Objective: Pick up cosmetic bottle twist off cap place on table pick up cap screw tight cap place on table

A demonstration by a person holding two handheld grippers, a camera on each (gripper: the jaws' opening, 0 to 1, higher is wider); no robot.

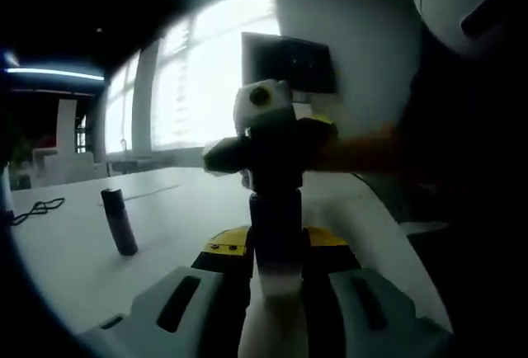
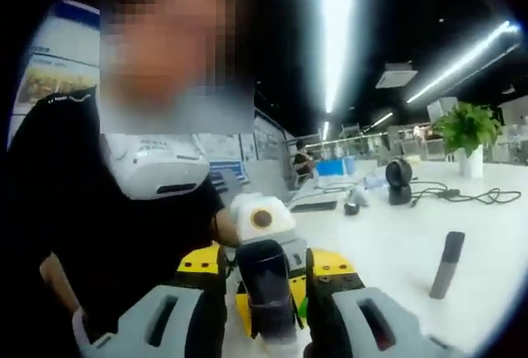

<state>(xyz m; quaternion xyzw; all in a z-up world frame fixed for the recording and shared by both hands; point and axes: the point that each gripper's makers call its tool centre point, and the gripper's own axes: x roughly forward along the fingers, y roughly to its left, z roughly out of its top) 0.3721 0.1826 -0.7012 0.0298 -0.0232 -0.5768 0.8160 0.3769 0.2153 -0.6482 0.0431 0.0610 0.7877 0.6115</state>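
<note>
Jaws of the left gripper [image 1: 276, 292] clamp the cosmetic bottle [image 1: 275, 238] upright above the white table [image 1: 74, 267]; jaws of the right gripper [image 2: 268, 308] clench its far end, the cap [image 2: 266, 288]. We note a dark tube [image 1: 120, 220] standing at the left.

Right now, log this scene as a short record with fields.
left hand-held gripper: shut on the bottle
bottle: dark, upright between the jaws, above the table
right hand-held gripper: closed on the bottle's top end, facing the left one
table: white
dark stick: standing on the table, apart from both grippers
background: plant, cables, windows
</note>
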